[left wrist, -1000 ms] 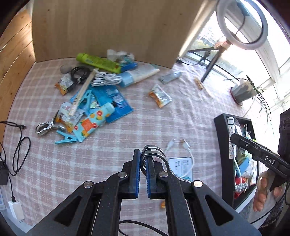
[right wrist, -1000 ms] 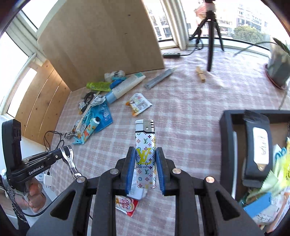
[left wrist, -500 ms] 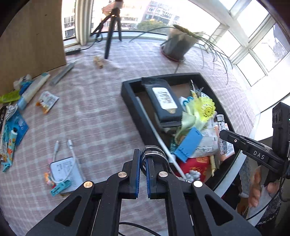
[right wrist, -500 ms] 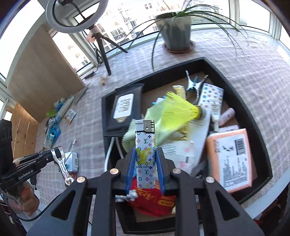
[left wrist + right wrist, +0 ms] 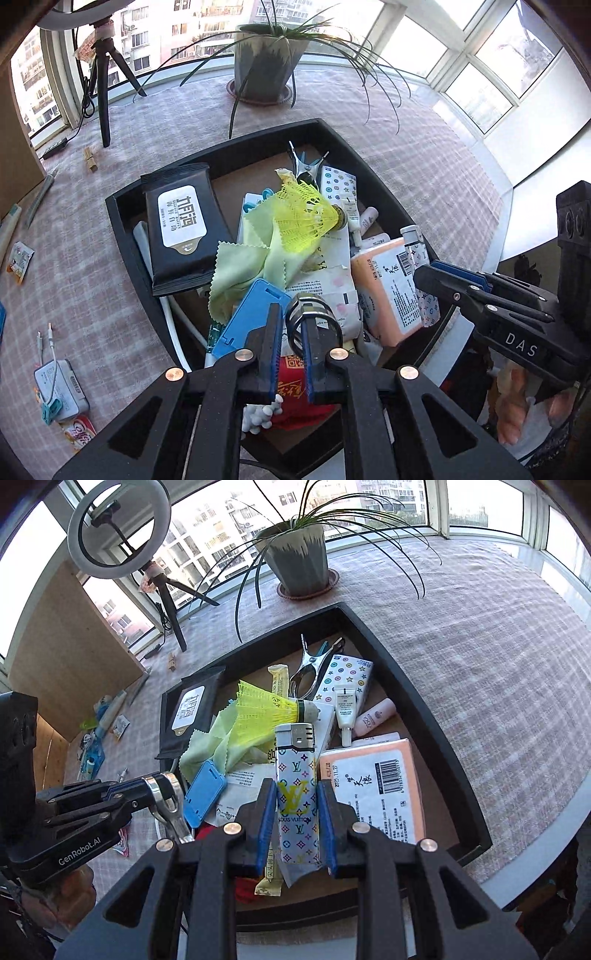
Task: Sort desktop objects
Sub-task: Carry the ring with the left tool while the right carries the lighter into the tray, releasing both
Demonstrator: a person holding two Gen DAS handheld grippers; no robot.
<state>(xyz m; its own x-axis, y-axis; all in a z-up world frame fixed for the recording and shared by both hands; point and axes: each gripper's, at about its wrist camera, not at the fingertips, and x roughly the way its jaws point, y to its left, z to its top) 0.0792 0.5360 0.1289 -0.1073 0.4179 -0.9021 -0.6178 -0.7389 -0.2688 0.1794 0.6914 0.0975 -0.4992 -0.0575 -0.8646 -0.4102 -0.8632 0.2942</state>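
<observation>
Lighter (image 5: 295, 797) sat between our right gripper (image 5: 295, 823) pads as its jaws opened above the tray (image 5: 436, 716) at frame centre; our left gripper (image 5: 290, 350), also opening, carried a metal clip (image 5: 310, 314). Both might bounce off the heap and out.

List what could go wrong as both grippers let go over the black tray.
1. The right gripper is opening its jaws around the patterned lighter; it may drop onto the heaped tray and slide off the orange packet.
2. The left gripper is opening on the metal clip; this may catch on a jaw or bounce off the blue case.
3. The two grippers work close together and might collide.
</observation>
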